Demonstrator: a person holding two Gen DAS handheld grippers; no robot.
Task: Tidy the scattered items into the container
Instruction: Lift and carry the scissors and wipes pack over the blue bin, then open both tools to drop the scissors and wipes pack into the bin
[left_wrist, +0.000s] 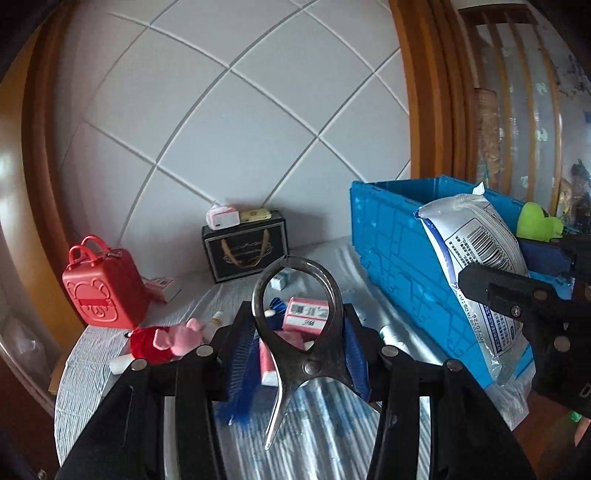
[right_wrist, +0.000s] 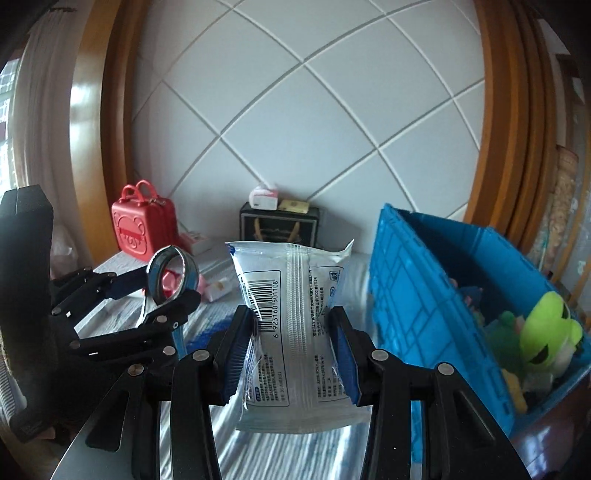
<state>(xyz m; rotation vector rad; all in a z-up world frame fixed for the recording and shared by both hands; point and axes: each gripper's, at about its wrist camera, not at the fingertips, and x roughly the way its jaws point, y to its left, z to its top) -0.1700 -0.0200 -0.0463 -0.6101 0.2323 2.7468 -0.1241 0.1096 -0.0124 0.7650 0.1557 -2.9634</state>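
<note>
My left gripper (left_wrist: 299, 341) is shut on a metal ring-shaped tongs tool (left_wrist: 295, 314), held upright above the table; it also shows in the right wrist view (right_wrist: 168, 275). My right gripper (right_wrist: 293, 339) is shut on a silver and blue snack packet (right_wrist: 295, 314), held up just left of the blue crate (right_wrist: 424, 295). In the left wrist view the packet (left_wrist: 476, 266) hangs against the crate's (left_wrist: 391, 236) near wall. A green frog plush (right_wrist: 546, 332) lies inside the crate.
On the table lie a pink pig plush (left_wrist: 166, 338), pink and white small boxes (left_wrist: 304, 314) and a white tube. A red toy suitcase (left_wrist: 99, 288) stands at the left, a black gift box (left_wrist: 245, 245) with small boxes on top at the back wall.
</note>
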